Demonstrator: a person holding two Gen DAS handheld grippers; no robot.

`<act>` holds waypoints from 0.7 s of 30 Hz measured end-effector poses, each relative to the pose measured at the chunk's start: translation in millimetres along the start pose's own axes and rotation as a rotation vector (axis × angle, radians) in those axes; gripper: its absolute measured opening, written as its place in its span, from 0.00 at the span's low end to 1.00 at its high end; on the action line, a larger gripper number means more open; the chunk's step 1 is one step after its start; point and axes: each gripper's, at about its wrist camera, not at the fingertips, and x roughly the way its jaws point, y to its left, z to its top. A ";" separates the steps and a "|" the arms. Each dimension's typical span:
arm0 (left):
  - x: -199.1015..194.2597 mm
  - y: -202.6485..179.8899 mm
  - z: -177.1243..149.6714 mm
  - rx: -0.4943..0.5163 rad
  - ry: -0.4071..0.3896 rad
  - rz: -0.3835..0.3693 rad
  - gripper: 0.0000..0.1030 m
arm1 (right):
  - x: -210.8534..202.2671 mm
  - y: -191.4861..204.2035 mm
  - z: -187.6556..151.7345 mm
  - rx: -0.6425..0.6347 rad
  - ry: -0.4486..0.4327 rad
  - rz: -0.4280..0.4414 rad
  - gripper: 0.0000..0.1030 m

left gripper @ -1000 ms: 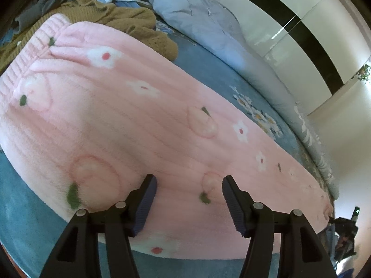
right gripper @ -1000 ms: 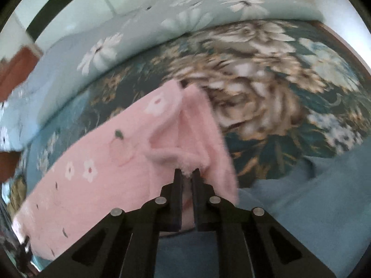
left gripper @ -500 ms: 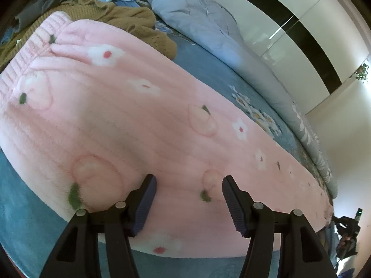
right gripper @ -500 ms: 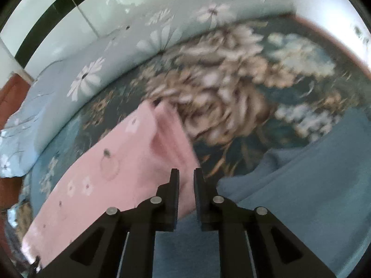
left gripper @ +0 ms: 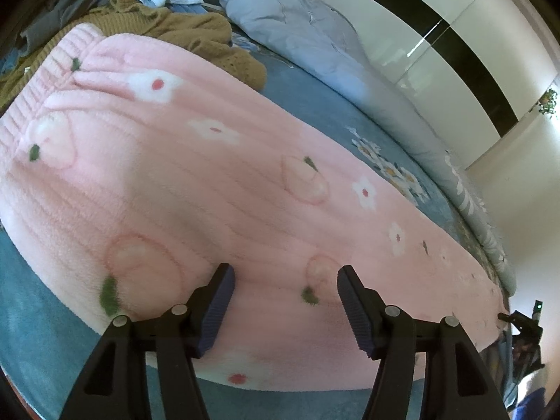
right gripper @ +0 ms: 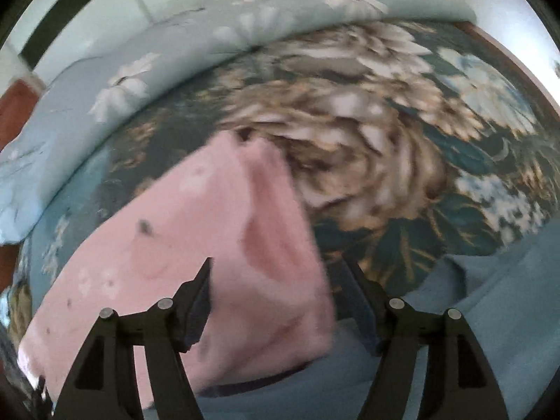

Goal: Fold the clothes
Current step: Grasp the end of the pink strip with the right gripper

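A pink fleece garment (left gripper: pixel 217 182) printed with white flowers and peaches lies stretched along the blue bed cover; its ribbed waistband is at the upper left of the left wrist view. My left gripper (left gripper: pixel 283 294) hovers open over the garment's near edge, with nothing pinched. In the right wrist view, blurred by motion, the far end of the same pink garment (right gripper: pixel 224 245) lies flat on the bed. My right gripper (right gripper: pixel 276 287) is just above that end, its jaws opening; the cloth lies below and between them, and the pads do not press on it.
A brown knitted garment (left gripper: pixel 168 31), grey clothes and a light blue one are piled beyond the waistband. A pale blue daisy-print duvet (left gripper: pixel 315 45) runs along the far side by glossy wardrobe doors (left gripper: pixel 437 45). A big floral print (right gripper: pixel 367 133) covers the bed beyond the right gripper.
My right gripper let go of the pink cloth end it was pinching and spread its jaws wide; the end dropped flat onto the bed. The left gripper has not moved.
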 end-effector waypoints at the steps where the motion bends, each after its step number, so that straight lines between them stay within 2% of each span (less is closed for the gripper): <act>1: 0.3 0.2 -0.6 0.001 -0.002 0.001 0.63 | 3.1 -8.8 0.9 0.031 0.024 0.014 0.69; 3: 1.5 -1.4 -1.5 0.001 -0.006 0.009 0.63 | 8.0 -21.9 1.4 0.068 0.063 0.066 0.69; 6: 3.5 -6.1 -1.8 0.011 -0.009 0.023 0.66 | 5.7 -27.9 -0.4 0.084 0.051 0.119 0.69; 12: 0.9 -3.8 -1.7 0.006 -0.009 0.015 0.66 | 4.7 -20.6 -2.8 0.058 0.055 0.112 0.68; 14: 1.1 -3.5 -1.6 0.000 -0.010 0.012 0.66 | 3.2 -20.6 -2.2 0.061 0.053 0.125 0.61; 16: 2.6 -5.4 -1.3 0.003 -0.009 0.017 0.66 | 3.0 -19.9 -1.5 0.075 0.067 0.192 0.35; 17: 3.3 -6.5 -1.1 0.004 -0.008 0.019 0.66 | 4.4 -17.7 -2.0 0.078 0.078 0.212 0.34; 20: 2.7 -5.7 -1.0 -0.005 -0.010 0.009 0.66 | 7.4 -6.3 -3.9 0.038 0.092 0.166 0.29; 21: 2.6 -4.2 -1.1 -0.011 -0.011 0.000 0.66 | 6.7 -4.0 -4.6 0.037 0.091 0.165 0.20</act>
